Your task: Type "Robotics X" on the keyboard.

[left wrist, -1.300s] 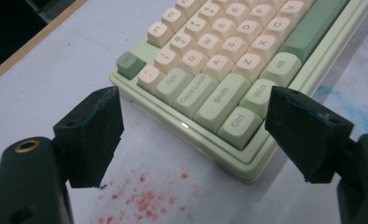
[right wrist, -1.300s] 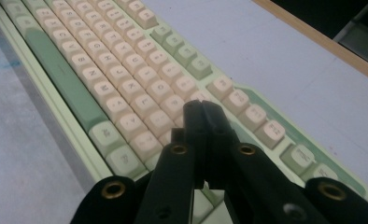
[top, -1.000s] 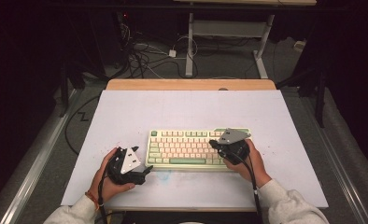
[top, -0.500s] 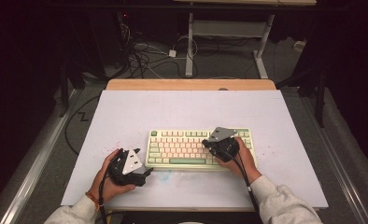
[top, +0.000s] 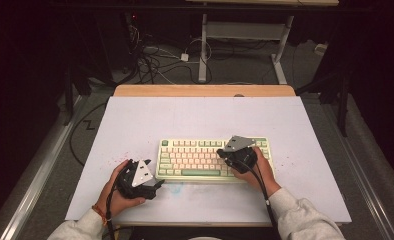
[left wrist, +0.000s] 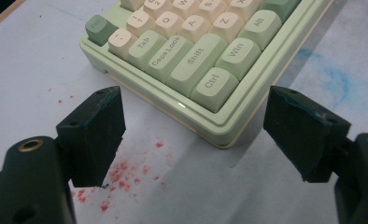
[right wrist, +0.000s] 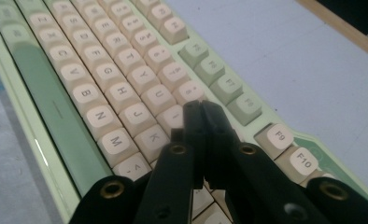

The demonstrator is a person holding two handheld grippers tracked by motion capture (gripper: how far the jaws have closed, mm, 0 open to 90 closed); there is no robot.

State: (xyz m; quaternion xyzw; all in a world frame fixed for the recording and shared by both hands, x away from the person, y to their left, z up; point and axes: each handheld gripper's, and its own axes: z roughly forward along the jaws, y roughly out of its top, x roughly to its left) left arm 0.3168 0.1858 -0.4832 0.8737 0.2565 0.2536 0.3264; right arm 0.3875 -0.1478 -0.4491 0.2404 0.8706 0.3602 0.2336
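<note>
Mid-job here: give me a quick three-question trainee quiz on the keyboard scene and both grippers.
1. True or false: the left gripper has its jaws shut.
2. Over which part of the keyboard does the right gripper sit: (a) left end, (b) right half, (c) off it entirely?
3. What marks the white table cover near the keyboard's left corner?

Key:
1. False: its jaws stand wide apart, facing the Ctrl corner.
2. (b): jaws shut, tips over the letter keys near I and K.
3. Red specks, plus a blue smudge.

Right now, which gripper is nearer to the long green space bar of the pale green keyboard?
Right. The right gripper, shut, hovers over the keys just above the space bar; the left gripper, open, sits off the keyboard's left corner.
</note>
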